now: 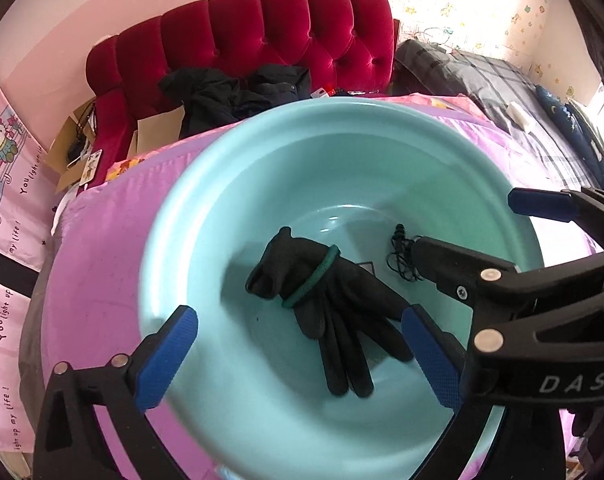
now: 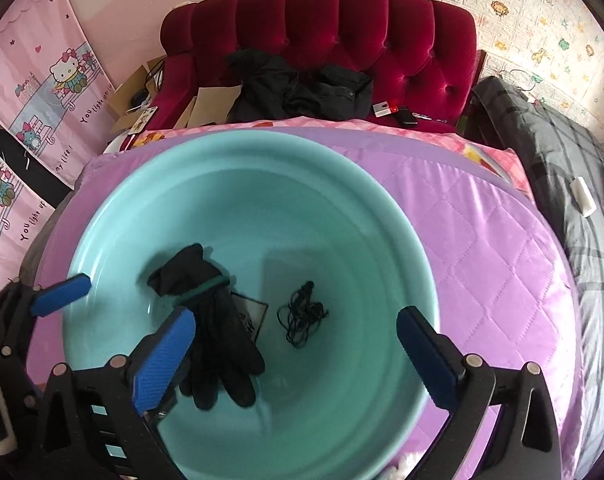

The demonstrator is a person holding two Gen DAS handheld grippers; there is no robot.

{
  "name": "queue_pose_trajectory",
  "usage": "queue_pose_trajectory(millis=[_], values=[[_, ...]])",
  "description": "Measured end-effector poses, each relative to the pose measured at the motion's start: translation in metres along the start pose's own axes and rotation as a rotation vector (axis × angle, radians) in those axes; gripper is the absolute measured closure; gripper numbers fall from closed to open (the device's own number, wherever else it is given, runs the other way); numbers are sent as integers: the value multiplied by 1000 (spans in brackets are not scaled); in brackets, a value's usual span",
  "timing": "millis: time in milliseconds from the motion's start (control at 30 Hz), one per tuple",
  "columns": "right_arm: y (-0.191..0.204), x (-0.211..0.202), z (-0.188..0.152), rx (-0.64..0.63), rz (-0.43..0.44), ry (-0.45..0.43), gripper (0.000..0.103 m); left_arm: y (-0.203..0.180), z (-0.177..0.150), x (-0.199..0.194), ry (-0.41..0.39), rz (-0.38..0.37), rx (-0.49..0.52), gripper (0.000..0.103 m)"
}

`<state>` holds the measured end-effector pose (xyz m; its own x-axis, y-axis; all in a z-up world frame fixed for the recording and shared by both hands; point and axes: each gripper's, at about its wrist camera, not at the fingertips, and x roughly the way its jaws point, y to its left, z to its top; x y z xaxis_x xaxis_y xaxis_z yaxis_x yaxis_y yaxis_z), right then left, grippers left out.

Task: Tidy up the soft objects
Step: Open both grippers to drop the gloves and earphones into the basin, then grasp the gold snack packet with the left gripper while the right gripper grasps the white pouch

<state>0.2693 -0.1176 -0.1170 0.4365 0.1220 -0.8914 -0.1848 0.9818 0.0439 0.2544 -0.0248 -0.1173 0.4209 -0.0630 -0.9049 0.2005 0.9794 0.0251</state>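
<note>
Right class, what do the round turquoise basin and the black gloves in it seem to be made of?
Round turquoise basin: probably plastic, smooth and glossy, with soft light reflections on its wall. Black gloves: apparently knitted fabric, matte and limp, with a green-edged cuff; any coating is unclear.

Purple quilted bed cover [image 2: 481, 264], teal basin [image 2: 238, 184] resting on it
</note>
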Motion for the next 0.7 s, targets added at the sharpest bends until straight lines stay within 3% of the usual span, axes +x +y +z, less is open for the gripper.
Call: queue_pose_trajectory(millis=[700], values=[[9, -111, -87, 0, -76, -64, 0, -16, -78, -104, -81, 30, 27, 0]])
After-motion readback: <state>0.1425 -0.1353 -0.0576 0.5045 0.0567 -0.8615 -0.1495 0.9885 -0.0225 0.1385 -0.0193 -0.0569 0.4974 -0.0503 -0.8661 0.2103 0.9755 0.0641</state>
